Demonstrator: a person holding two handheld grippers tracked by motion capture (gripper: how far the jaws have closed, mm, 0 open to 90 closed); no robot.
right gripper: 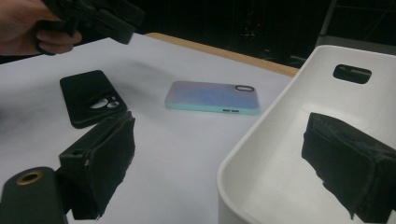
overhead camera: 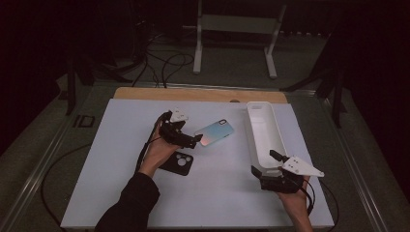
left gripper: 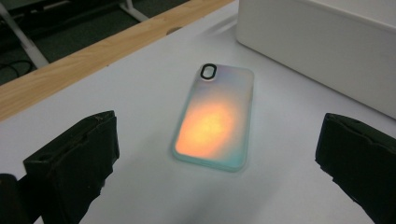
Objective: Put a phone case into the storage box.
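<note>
An iridescent teal phone case (overhead camera: 215, 132) (left gripper: 215, 117) (right gripper: 212, 97) lies face down on the white table, with an orange sheen in the left gripper view. My left gripper (overhead camera: 196, 140) (left gripper: 217, 161) hovers open just left of it, the case lying ahead between its jaws. A black phone case (overhead camera: 177, 163) (right gripper: 92, 97) lies under the left hand. My right gripper (overhead camera: 263, 163) (right gripper: 219, 163) stands open at the near end of a long white bin (overhead camera: 263, 140) (right gripper: 280, 163), one jaw outside the rim and one over the inside.
The white bin (left gripper: 327, 46) stands just right of the teal case. A wooden strip (overhead camera: 198, 94) runs along the table's far edge. Cables and a white stand (overhead camera: 237, 29) are on the floor beyond.
</note>
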